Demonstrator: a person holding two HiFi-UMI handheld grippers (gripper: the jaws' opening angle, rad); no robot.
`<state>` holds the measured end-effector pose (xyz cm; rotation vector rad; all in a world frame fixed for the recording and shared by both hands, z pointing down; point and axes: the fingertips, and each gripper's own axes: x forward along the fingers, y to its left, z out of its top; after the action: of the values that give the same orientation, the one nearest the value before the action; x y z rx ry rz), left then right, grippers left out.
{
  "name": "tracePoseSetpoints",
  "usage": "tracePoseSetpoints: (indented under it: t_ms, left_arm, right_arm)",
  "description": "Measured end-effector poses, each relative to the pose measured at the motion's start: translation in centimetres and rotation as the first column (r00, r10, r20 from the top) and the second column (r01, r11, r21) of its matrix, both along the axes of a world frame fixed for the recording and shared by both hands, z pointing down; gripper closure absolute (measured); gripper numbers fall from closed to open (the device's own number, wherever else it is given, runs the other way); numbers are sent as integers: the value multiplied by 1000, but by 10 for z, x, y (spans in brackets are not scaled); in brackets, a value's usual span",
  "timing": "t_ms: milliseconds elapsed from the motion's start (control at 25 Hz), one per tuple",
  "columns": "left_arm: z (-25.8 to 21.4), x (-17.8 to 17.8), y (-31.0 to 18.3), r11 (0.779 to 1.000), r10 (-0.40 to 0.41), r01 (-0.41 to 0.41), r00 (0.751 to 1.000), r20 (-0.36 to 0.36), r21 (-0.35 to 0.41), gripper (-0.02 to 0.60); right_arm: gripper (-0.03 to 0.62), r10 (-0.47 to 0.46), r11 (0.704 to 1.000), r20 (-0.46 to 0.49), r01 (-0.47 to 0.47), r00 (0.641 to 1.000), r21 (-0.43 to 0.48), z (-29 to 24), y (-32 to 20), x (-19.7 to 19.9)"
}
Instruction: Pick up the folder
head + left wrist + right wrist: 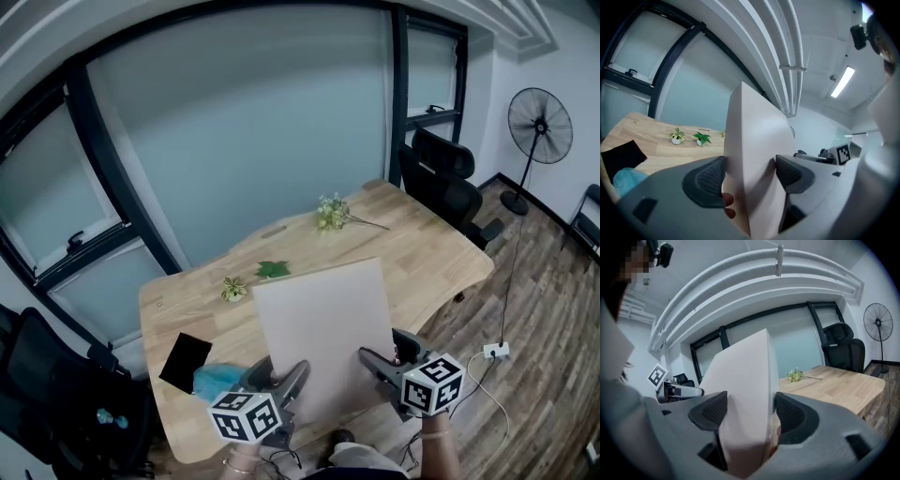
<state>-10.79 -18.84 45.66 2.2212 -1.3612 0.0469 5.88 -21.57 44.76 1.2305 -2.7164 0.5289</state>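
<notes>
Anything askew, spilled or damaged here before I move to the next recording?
Nothing is spilled or damaged. The folder looks intact, clamped at its near edge by the left hand-held gripper and the right hand-held gripper. The only mild oddity is a flower sprig lying loose on the table.

The folder (323,328) is held over the worktop's (431,248) near edge; potted plants (234,289) are set behind it, flowers (331,214) toward the far right corner.
</notes>
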Motion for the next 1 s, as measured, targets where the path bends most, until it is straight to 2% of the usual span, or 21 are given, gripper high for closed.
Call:
tracePoseSetpoints:
  t_ms: [1000]
  left_arm:
    - [-30,-13,84,998,23,-23,1000,-2,66,264]
  right_arm:
    - [275,24,994,-21,-22,999,103,-35,90,-12]
